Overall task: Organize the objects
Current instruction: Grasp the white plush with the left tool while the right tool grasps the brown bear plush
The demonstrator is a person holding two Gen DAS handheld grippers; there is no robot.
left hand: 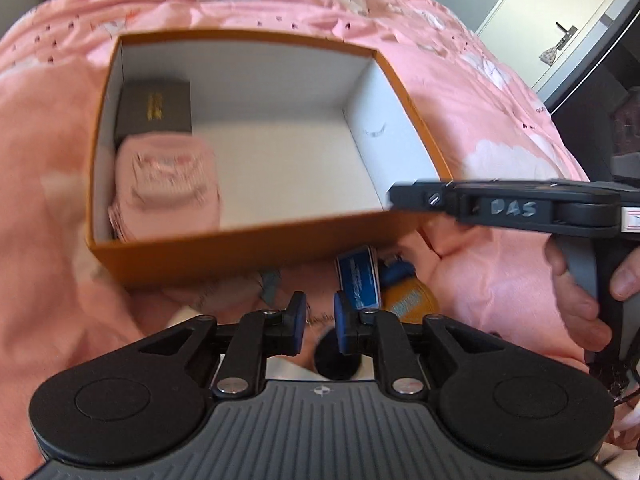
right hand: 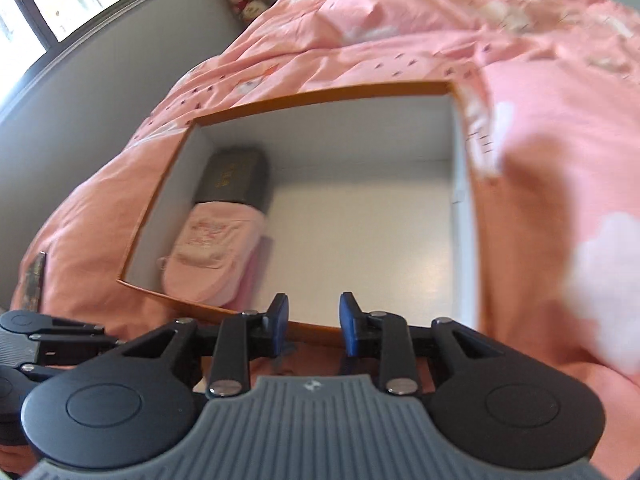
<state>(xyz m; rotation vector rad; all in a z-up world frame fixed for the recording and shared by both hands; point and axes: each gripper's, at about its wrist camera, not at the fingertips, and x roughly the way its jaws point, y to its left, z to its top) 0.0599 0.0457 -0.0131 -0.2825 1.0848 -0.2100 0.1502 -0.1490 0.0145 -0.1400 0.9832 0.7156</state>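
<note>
Left wrist view: left gripper point(left hand: 320, 314) fingers slightly apart, empty; loose blue-labelled items point(left hand: 358, 282) just ahead, orange box point(left hand: 256, 246) beyond. Right gripper point(right hand: 313, 318) also apart, empty, over box rim. Risk: soft pink bedding point(left hand: 480, 120) lets items slip; grippers could collide.

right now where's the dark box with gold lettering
Inside the orange box, in its far left corner in both wrist views, the dark box sits just behind the pink pouch.

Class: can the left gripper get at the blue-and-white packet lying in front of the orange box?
Probably yes: the left gripper is open, empty, and the blue-and-white packet lies uncovered just beyond its fingertips.
</note>
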